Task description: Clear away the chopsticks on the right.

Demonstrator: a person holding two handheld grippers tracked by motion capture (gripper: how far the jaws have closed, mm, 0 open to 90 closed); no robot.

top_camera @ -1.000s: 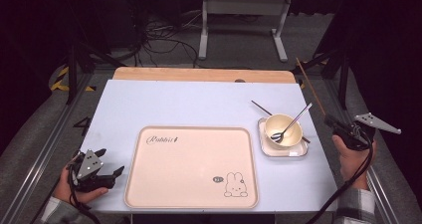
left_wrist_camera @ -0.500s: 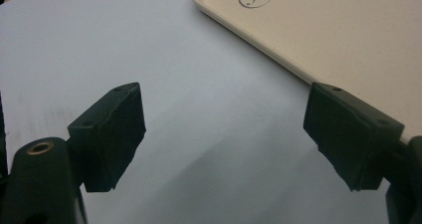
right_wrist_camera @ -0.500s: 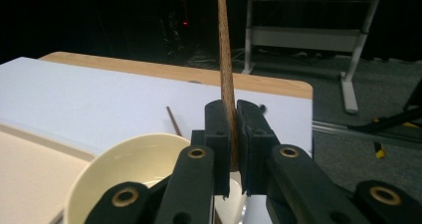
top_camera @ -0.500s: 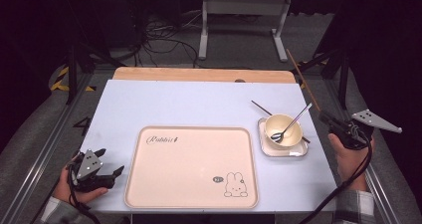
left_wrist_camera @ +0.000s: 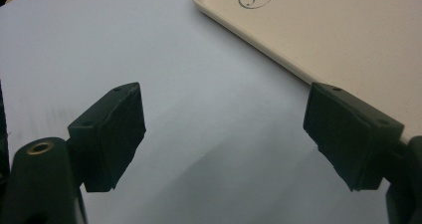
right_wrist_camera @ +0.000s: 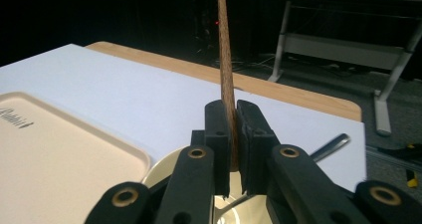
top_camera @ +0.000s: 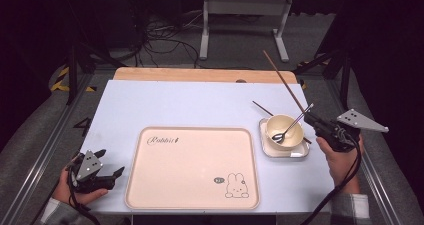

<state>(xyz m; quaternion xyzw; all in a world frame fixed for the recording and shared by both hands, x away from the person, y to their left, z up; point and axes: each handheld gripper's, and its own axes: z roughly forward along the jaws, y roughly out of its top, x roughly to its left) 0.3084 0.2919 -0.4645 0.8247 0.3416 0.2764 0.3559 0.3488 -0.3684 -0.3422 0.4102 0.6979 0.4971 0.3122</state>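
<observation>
With my right gripper (top_camera: pixel 314 122) pinching the slender brown wooden chopstick (top_camera: pixel 283 82) aloft over the round cream bowl (top_camera: pixel 284 130), I judge placement next, left gripper (top_camera: pixel 107 177) spread idle.

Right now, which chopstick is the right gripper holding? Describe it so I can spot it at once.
Start at the cream bowl on its small square dish, right of the big tray. The held chopstick rises from the right gripper up and away. The other chopstick lies flat behind the bowl.

Brown wooden chopstick (right_wrist_camera: pixel 225 59) tilted upward, lifted beside bowl (top_camera: pixel 284 130).
</observation>
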